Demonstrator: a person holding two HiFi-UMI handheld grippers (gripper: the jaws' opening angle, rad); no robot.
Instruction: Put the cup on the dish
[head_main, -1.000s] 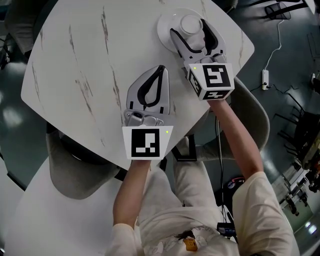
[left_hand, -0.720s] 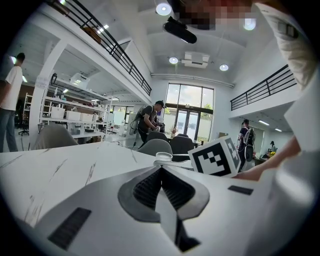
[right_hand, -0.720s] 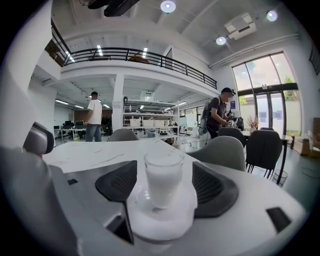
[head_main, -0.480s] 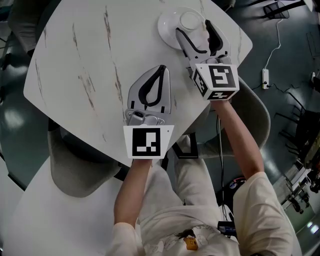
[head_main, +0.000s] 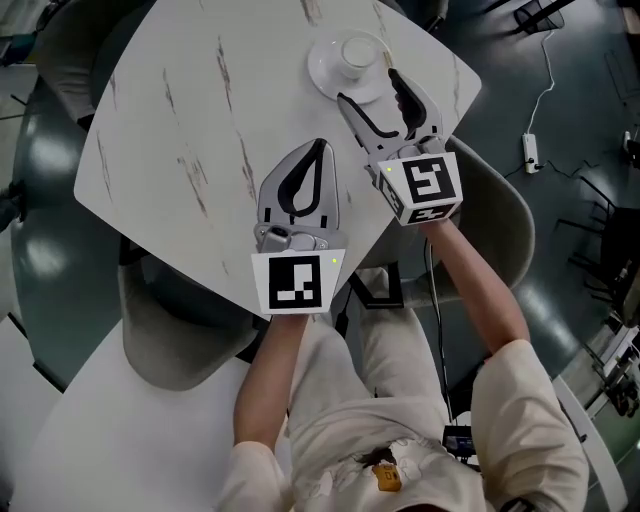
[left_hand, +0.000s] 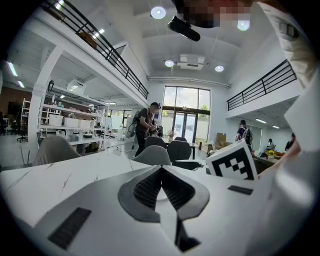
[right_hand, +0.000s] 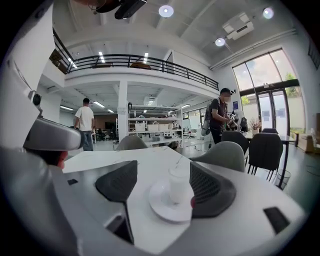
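Note:
A small white cup (head_main: 357, 52) stands upright on a white dish (head_main: 331, 72) at the far corner of the marbled white table (head_main: 180, 130). My right gripper (head_main: 368, 86) is open just short of the dish, with nothing between its fingers. In the right gripper view the cup (right_hand: 178, 185) and dish (right_hand: 162, 205) lie ahead between the open gripper (right_hand: 164, 169) and its dark pads (right_hand: 119, 183). My left gripper (head_main: 318, 146) rests shut on the table nearer to me, empty. In the left gripper view its gripper (left_hand: 161, 171) shows both pads pressed together.
The table edge (head_main: 375, 235) runs close under both grippers. Grey chairs stand at the right (head_main: 500, 215) and lower left (head_main: 170, 335). A power strip and cable (head_main: 530, 152) lie on the floor. People (right_hand: 220, 122) stand far off in the hall.
My right gripper has drawn back from the cup toward me, leaving the cup standing on the dish. The left gripper has stayed in place.

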